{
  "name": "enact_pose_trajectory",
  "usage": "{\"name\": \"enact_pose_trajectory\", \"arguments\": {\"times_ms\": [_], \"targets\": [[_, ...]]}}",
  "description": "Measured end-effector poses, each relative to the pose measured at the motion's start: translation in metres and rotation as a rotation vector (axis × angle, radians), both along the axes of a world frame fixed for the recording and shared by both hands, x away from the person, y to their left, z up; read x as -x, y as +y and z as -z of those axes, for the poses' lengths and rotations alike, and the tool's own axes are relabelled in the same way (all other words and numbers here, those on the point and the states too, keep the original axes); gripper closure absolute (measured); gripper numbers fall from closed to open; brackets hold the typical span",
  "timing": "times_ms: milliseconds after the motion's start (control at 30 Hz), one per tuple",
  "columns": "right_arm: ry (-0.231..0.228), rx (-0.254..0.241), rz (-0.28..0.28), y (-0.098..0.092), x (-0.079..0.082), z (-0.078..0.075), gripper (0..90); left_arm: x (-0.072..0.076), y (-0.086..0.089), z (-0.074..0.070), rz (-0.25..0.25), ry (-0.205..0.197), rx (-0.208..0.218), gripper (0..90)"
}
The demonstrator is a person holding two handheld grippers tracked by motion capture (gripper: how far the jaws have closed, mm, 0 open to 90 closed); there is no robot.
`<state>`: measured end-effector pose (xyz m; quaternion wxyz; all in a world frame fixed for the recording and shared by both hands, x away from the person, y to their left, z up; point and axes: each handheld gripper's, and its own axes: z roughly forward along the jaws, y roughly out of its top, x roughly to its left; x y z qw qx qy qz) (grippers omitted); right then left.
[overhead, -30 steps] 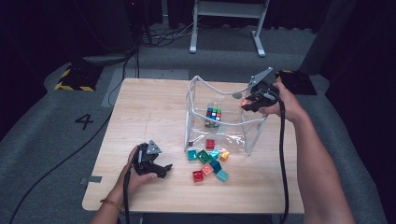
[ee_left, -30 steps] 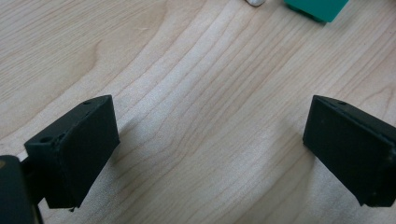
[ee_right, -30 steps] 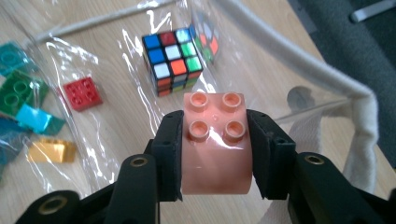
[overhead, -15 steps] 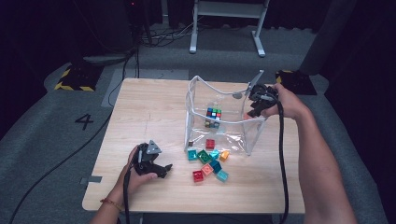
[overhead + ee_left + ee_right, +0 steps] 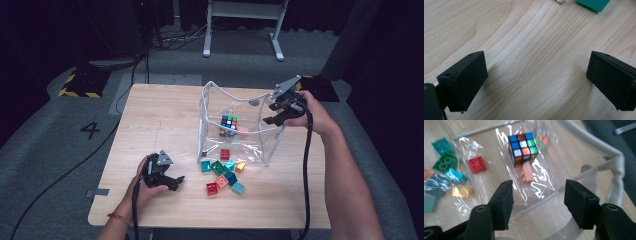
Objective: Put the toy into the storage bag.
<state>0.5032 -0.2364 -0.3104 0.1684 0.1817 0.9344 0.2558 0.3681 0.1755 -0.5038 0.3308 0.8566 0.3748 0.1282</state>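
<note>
A clear plastic bag [image 5: 235, 95] with white trim stands open on the wooden table [image 5: 160, 115]. Inside it lie a Rubik's cube [image 5: 229, 122] [image 5: 522, 148], a pink brick [image 5: 527, 173] and a red brick [image 5: 477, 164]. My right gripper [image 5: 274, 114] [image 5: 537, 200] hovers over the bag's right rim. Its jaws have just been opening and its pads press on nothing. My left gripper [image 5: 175, 181] [image 5: 536, 77] rests near the table's front left, open wide over bare wood.
Several loose coloured bricks [image 5: 222, 175] lie in front of the bag, and a green one [image 5: 594, 3] shows ahead of the left jaws. A metal stand [image 5: 242, 25] and cables lie on the floor beyond the table.
The right gripper's jaws have opened at the bag's right rim and the hand has shifted slightly. The left hand has stayed still.
</note>
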Motion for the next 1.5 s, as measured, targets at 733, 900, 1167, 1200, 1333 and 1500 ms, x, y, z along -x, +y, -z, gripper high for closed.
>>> {"name": "enact_pose_trajectory", "arguments": {"times_ms": [733,900,1167,1200,1333,1500], "targets": [[-0.245,-0.415,0.197,-0.053,0.083,-0.015,23.9,0.001,0.0,0.0,-0.006,0.007,-0.003,3.5],[-0.269,-0.461,0.215,-0.064,0.102,-0.007,24.1,0.0,0.0,0.0,0.003,0.0,-0.001,3.5],[-0.272,-0.464,0.196,-0.07,0.133,0.014,24.4,0.001,0.0,0.0,-0.004,0.005,-0.003,3.5],[-0.264,-0.472,0.196,-0.071,0.135,0.018,24.5,0.0,0.0,0.0,0.002,0.0,-0.001,3.5],[-0.242,-0.472,0.19,-0.07,0.144,0.033,25.0,0.0,0.0,0.0,0.003,-0.001,-0.001,3.5],[-0.215,-0.474,0.168,-0.065,0.154,0.054,24.9,0.001,0.0,0.0,-0.005,0.006,-0.003,3.5]]}}
